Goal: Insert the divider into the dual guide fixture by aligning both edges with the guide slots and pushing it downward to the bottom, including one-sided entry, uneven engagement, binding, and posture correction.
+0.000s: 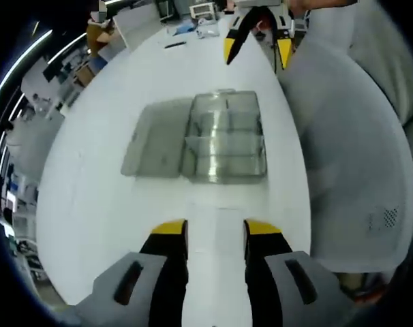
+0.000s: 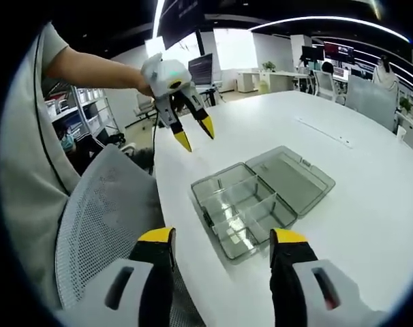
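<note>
White office table (image 1: 111, 197) carries a clear plastic compartment box (image 1: 227, 139) with its hinged clear lid (image 1: 157, 138) laid flat open beside it; thin dividers stand inside the box. Left gripper (image 1: 215, 231), yellow-tipped, hovers near the box, jaws spread, nothing held. Right gripper (image 2: 222, 237) hangs above the table edge, jaws apart, empty. Grey mesh office chair (image 2: 104, 211) sits at the table edge. Desks and monitors fill the background.

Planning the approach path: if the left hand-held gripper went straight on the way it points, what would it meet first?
Probably the clear compartment box, lying open on the white table dead ahead of the open left hand-held gripper; depth is uncertain.
</note>
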Motion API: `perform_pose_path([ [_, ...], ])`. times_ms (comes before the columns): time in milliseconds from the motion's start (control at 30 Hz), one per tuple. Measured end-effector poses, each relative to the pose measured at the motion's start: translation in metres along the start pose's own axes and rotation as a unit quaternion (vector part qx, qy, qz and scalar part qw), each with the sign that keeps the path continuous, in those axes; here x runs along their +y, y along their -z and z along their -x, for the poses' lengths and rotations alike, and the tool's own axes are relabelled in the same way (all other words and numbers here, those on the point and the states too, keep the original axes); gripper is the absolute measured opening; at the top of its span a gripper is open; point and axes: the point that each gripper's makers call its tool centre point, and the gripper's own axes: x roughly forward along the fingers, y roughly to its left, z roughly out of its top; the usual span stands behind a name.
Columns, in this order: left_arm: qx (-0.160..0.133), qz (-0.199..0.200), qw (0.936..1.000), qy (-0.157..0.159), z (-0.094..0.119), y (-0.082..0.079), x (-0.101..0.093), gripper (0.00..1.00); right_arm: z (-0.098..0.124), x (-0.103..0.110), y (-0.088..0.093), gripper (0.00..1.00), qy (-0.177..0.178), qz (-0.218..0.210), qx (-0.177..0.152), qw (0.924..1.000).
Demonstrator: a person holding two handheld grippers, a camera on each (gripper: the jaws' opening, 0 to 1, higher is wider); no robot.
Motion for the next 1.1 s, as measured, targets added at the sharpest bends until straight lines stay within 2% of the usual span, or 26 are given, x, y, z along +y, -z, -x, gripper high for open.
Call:
perform_pose_path([
  [367, -0.036, -0.017, 0.9991, -0.015, 0.006, -0.040, -0.006, 0.29, -0.001, -0.003, -0.005, 0.50, 0.003, -0.010, -0.009, 0.9999],
  [1100, -0.102, -0.015, 0.9938, -0.042, 0.004, -0.091, -0.022, 0.29, -0.002, -0.007, -0.015, 0.46, 0.005, -0.026, -0.026, 0.9993],
])
